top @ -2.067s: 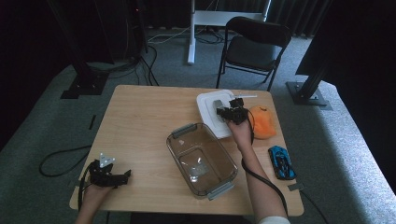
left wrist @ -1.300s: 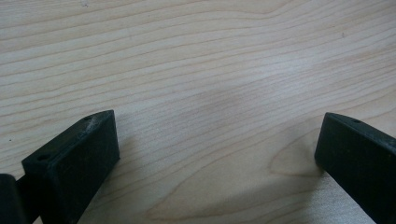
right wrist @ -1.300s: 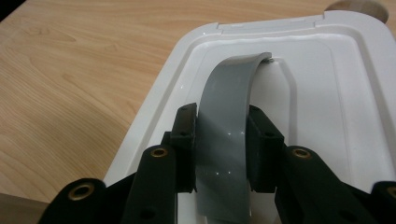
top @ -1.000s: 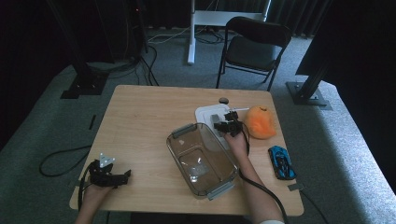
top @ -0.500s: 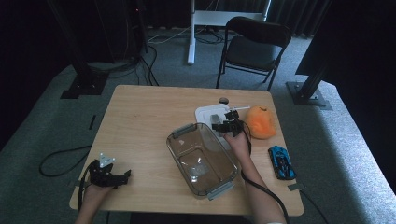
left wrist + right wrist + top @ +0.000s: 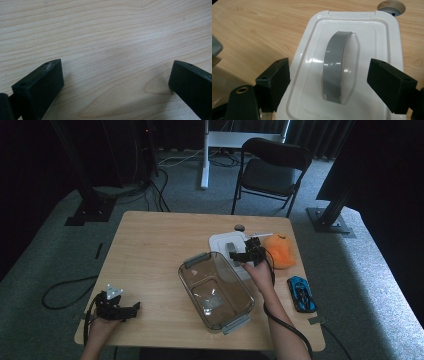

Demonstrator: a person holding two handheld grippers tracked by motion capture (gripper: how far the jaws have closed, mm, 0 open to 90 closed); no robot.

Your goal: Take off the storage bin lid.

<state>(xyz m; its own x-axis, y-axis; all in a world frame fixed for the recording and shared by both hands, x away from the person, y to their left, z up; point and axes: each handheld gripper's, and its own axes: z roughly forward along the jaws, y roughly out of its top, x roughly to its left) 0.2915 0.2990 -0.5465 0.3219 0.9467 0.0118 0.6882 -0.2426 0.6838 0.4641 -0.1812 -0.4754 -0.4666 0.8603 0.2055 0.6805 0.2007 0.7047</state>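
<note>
While the wooden tabletop (image 6: 150, 245) is carrying everything, the clear glass dish (image 6: 216, 290) is sitting near its middle, with grey clips at both ends. Just beyond the dish, the white lid (image 6: 226, 245) is lying flat, its grey handle (image 6: 336, 65) arching up across a shallow recess. An orange plush toy (image 6: 280, 251) is lying right of the lid, and a blue toy car (image 6: 301, 293) is sitting nearer the person. The right gripper (image 6: 248, 254) is hovering over the lid; its jaws have just been opening and are standing wide on either side of the handle without touching it. The left gripper (image 6: 131, 309) is resting at the near left corner, jaws spread over bare wood, holding nothing.
</note>
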